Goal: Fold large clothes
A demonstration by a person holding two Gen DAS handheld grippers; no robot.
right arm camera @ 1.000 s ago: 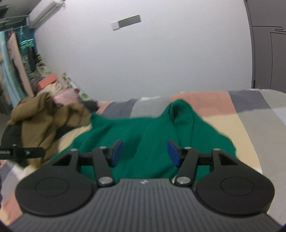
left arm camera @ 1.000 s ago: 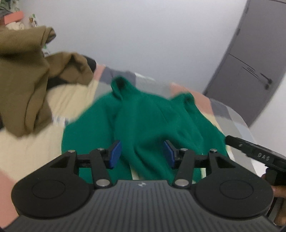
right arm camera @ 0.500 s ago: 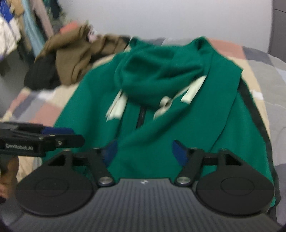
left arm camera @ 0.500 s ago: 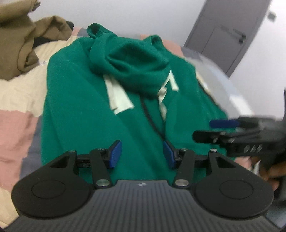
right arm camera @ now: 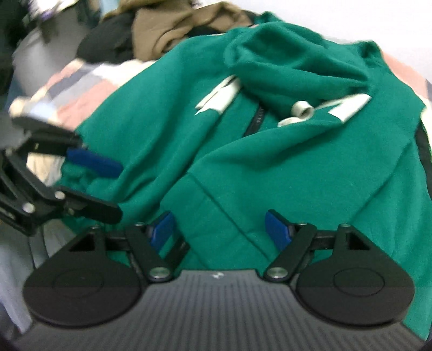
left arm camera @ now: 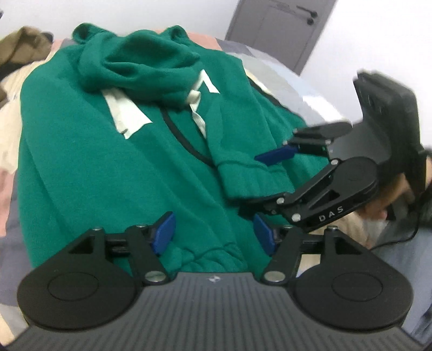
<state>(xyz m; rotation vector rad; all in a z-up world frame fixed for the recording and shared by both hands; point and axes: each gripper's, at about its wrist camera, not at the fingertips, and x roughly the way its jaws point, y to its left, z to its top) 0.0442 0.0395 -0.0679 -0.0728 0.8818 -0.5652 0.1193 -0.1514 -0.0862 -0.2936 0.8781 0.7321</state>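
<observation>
A bed with a patchwork cover of pink, grey and cream squares fills both views; a pale wall and a grey door stand behind it in the left wrist view.

A large green hoodie lies spread face up across the bed, taking most of each view; its hood is bunched at the far end, with white print showing beneath it and a dark zipper running down the middle; one sleeve is folded across the chest, its ribbed cuff lying near the hem.

A heap of brown clothing sits on the bed beyond the hoodie's far left shoulder, with something dark beside it.

The left gripper hangs over the near hem of the hoodie, angled down; its jaws have just been opening and stand apart, with green cloth beneath them but nothing pinched; the blue pads look clear of the fabric.

The right gripper points down at the hem just beside it; its jaws have also just been widening and are released, grasping nothing; in the left wrist view it shows side on above the cuff, with a person's hand behind it.

A white drawstring tip rests below the hood.
</observation>
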